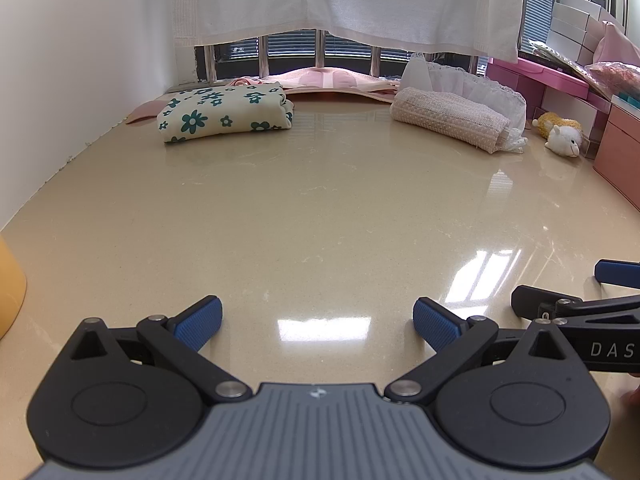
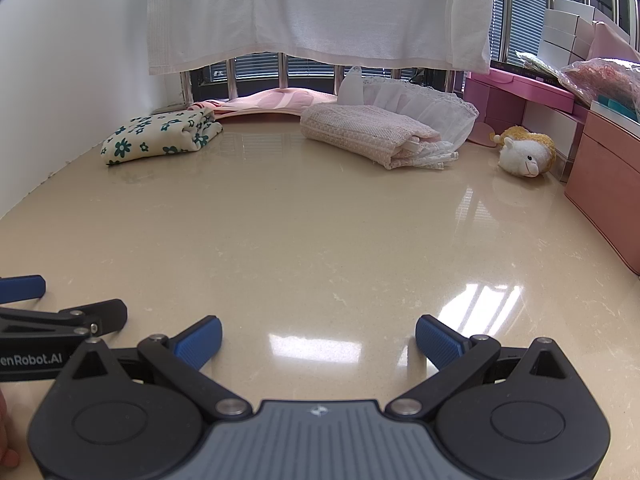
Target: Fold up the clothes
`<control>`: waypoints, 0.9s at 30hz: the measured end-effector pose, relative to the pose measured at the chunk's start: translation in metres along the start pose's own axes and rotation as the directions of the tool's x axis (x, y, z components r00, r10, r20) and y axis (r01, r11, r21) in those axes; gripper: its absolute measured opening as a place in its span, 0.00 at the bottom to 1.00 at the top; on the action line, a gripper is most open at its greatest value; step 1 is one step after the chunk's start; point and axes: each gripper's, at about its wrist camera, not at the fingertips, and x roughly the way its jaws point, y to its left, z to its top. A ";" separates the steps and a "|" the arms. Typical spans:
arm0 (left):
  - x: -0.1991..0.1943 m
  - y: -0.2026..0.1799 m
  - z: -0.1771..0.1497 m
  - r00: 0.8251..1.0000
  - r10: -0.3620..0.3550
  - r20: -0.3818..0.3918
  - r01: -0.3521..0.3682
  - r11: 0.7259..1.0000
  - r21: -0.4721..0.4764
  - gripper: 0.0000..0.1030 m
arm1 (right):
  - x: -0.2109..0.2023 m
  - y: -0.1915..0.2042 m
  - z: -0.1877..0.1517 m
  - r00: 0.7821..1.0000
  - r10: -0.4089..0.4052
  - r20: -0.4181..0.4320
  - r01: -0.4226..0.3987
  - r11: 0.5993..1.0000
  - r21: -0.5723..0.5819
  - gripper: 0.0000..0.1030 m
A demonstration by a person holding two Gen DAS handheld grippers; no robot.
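Both grippers spread wide over a bare stone top, folded clothes far ahead

Low over the glossy beige counter [image 1: 304,216], the left gripper [image 1: 318,322] has its blue-padded fingers [image 1: 200,322] spread wide with nothing between them. Off to its far left a yellow container [image 1: 10,284] sits at the frame edge. Ahead and to the left, well apart from the fingers, lies a folded cream cloth with dark green flowers [image 1: 226,114], close to the white wall [image 1: 80,60]. Beyond it, along the window [image 1: 296,50], a pink garment [image 1: 332,82] lies flat, and a white towel [image 1: 344,0] hangs above. Ahead and to the right rests a folded pale pink knitted piece [image 1: 448,118] against a white lace-trimmed cloth [image 1: 488,90]. Further right sits a small toy sheep [image 1: 564,140], beside pink drawers [image 1: 618,156].

The right gripper [image 2: 318,342] sits just beside the left one, likewise low over the counter [image 2: 320,240] with its fingers [image 2: 438,340] wide apart and holding nothing. From it, the flowered cloth [image 2: 160,138] lies far ahead on the left, the knitted piece [image 2: 364,132] ahead and slightly right, and the toy sheep [image 2: 526,156] further right, near the drawers [image 2: 604,184]. Each gripper's fingertip shows at the edge of the other's view.
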 end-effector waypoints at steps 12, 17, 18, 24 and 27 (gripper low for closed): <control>0.002 -0.002 0.001 1.000 0.006 0.002 -0.006 1.000 -0.001 1.00 | 0.000 0.000 0.000 1.000 0.001 0.001 -0.001 1.000 0.003 1.00; 0.000 0.001 -0.002 1.000 0.006 0.002 -0.006 1.000 -0.002 1.00 | 0.000 -0.001 0.000 1.000 0.001 0.001 -0.001 1.000 0.003 1.00; 0.000 0.001 -0.001 1.000 0.006 0.002 -0.006 1.000 -0.002 1.00 | 0.000 -0.001 0.000 1.000 0.001 0.001 -0.001 1.000 0.002 1.00; 0.002 0.000 0.000 1.000 0.006 0.002 -0.006 1.000 -0.002 1.00 | 0.000 0.000 0.000 1.000 0.000 0.001 0.000 1.000 0.002 1.00; 0.002 0.000 0.000 1.000 0.006 0.002 -0.006 1.000 -0.002 1.00 | 0.001 0.000 0.000 1.000 0.000 0.001 0.000 1.000 0.002 1.00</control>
